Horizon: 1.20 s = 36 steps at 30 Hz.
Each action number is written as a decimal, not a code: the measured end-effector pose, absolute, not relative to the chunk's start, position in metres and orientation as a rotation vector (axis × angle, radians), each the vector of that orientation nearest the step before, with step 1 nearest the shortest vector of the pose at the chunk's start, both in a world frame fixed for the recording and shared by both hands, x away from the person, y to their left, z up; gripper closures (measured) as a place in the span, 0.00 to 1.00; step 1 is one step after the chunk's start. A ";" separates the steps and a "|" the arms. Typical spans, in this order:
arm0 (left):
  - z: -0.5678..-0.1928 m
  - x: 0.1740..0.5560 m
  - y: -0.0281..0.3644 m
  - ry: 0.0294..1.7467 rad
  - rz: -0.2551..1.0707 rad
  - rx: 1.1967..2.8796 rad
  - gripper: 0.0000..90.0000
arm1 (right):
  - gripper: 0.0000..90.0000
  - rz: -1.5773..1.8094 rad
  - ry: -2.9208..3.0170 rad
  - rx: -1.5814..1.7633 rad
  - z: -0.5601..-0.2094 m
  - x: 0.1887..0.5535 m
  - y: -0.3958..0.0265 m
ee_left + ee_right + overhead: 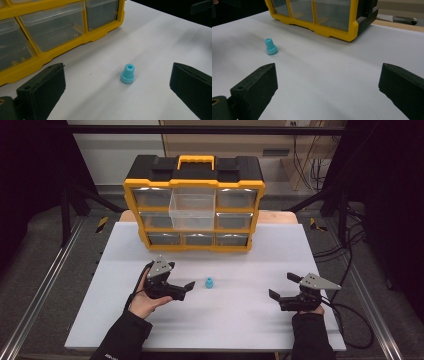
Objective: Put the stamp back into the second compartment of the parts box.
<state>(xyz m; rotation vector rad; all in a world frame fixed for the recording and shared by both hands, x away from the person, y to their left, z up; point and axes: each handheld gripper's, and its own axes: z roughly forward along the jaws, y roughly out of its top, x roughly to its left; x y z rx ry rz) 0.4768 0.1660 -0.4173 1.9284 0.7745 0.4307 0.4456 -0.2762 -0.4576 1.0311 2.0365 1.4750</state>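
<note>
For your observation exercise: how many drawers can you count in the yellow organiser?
9, in three rows of three in the yellow organiser. The top-middle drawer is pulled out, partly covering the centre one; the rest sit closed.

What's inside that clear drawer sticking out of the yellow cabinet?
The pulled-out drawer in the yellow cabinet looks empty through its clear walls. Its back end sits inside the cabinet, so that part is hidden. The small blue piece stands on the table, outside it.
</note>
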 end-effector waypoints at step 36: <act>-0.423 0.500 0.121 0.799 0.391 2.008 0.00 | 0.03 1.471 2.043 1.032 -0.458 0.446 -0.276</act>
